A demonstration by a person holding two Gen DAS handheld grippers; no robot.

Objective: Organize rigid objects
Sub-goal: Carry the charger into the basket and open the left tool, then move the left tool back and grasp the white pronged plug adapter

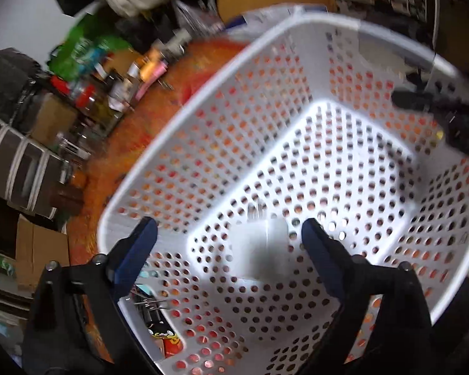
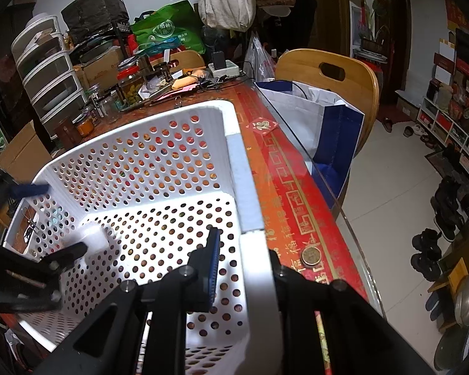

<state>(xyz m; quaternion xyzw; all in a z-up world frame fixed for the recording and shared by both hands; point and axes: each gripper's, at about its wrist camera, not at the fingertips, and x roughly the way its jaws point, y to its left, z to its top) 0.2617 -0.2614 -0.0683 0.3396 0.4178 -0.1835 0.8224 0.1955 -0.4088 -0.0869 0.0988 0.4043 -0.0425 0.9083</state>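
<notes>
A white perforated basket point(image 1: 203, 118) stands on the red table point(image 2: 297, 193). My left gripper point(image 1: 228, 228) hangs open over the basket's floor, its blue pads wide apart. A small white block point(image 1: 265, 250), blurred, is below and between the fingers without touching them. In the right wrist view the same block point(image 2: 92, 239) shows near the basket's left wall, beside the left gripper point(image 2: 59, 218). My right gripper point(image 2: 244, 247) is shut on the basket's near right rim point(image 2: 250, 187), one blue pad inside the wall. It also shows as a dark shape, the right gripper point(image 1: 437, 106).
Jars point(image 2: 131, 84), boxes, drawers point(image 2: 47, 72) and bags crowd the table's far side. A wooden chair point(image 2: 328, 72) with a white and blue bag point(image 2: 315, 118) stands past the table's glass edge. A coin point(image 2: 310, 255) lies by the rim. Clips point(image 1: 150, 304) lie outside the basket.
</notes>
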